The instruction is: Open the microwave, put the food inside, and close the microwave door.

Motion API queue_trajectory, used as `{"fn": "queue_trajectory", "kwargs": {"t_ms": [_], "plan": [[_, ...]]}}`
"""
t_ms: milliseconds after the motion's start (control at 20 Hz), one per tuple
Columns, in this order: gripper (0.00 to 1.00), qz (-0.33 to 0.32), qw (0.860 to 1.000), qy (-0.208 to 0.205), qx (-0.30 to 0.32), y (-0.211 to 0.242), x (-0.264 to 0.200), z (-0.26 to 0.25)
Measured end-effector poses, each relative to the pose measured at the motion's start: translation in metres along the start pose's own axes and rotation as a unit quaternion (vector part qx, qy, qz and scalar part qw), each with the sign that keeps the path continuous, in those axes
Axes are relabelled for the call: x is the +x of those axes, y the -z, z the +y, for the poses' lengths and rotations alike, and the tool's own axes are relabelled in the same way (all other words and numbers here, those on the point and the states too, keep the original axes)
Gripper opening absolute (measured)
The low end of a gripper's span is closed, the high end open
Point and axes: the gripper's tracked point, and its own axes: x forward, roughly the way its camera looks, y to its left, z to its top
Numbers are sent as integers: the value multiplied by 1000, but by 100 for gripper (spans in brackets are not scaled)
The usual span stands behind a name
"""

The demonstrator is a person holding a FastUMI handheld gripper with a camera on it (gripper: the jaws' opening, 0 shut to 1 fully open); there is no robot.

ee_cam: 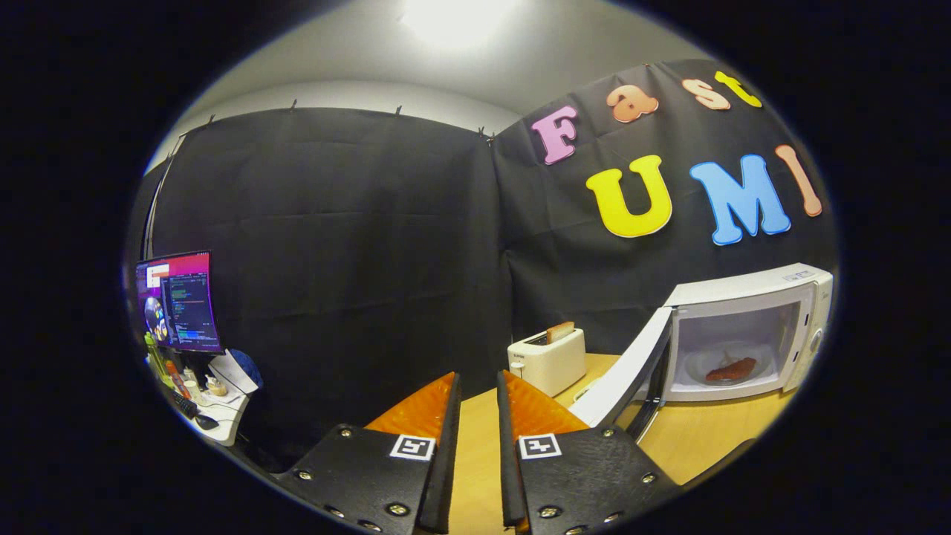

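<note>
A white microwave (750,297) stands on the wooden table, off to the right and beyond my fingers. Its door (628,368) is swung wide open toward me, its near edge just right of my right finger. Inside, a reddish piece of food (732,369) lies on the round white plate (702,362). My gripper (479,386) hovers over the table's left end with a narrow gap between its fingers and nothing held.
A white toaster (548,359) with a slice of bread sticking up sits just ahead of my fingers, left of the door. The wooden table (713,438) stretches right. Far left, a desk holds a lit monitor (178,301), keyboard and small items.
</note>
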Motion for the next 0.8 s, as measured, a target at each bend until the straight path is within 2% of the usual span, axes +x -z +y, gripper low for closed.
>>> {"fn": "queue_trajectory", "kwargs": {"t_ms": [50,100,150,200,250,400,500,650,800], "plan": [[29,22,1000,-8,-8,19,7,11],[32,37,999,2,-21,31,10,12],[16,47,998,28,-32,44,18,5],[1,55,997,32,-37,57,21,3],[6,79,995,50,-45,78,30,-4],[1,116,986,100,-63,109,30,-47],[1,119,987,94,-49,115,25,-48],[1,94,983,130,-84,99,2,-70],[2,105,980,155,-67,100,-16,-98]]}}
